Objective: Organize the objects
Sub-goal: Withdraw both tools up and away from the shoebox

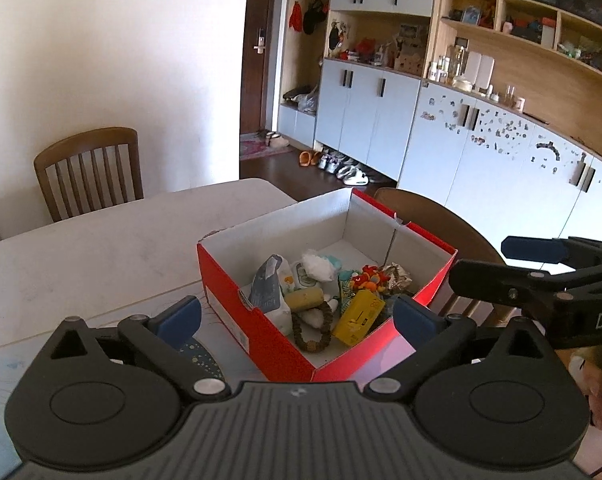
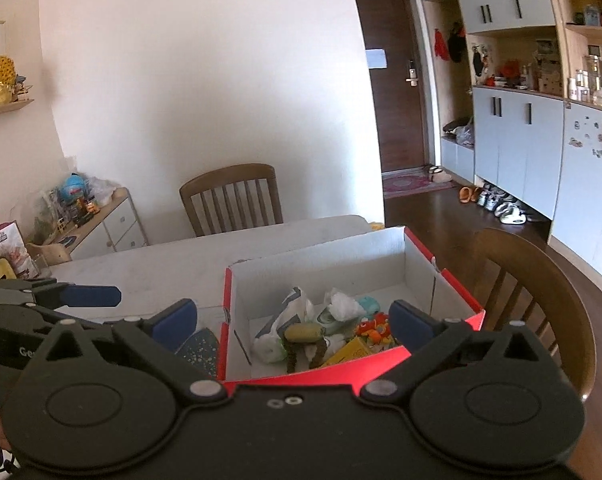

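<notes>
A red shoe box (image 1: 261,320) with white inner walls stands open on the table's right part; it also shows in the right wrist view (image 2: 381,364). Inside lie several small items: a yellow carton (image 1: 359,316), a bead bracelet (image 1: 313,330), a grey-white pouch (image 1: 267,292), a crumpled white bag (image 1: 319,266), an orange plush toy (image 1: 371,276). My left gripper (image 1: 297,314) is open and empty, hovering just before the box's near corner. My right gripper (image 2: 293,320) is open and empty above the box's near wall. The right gripper's fingers (image 1: 533,250) show at the right of the left view.
The white table (image 1: 121,240) extends left and back. A dark speckled mat (image 2: 201,350) lies left of the box. Wooden chairs stand behind the table (image 1: 89,172) and to its right (image 2: 533,296). A low cabinet with clutter (image 2: 81,216) stands at the left wall.
</notes>
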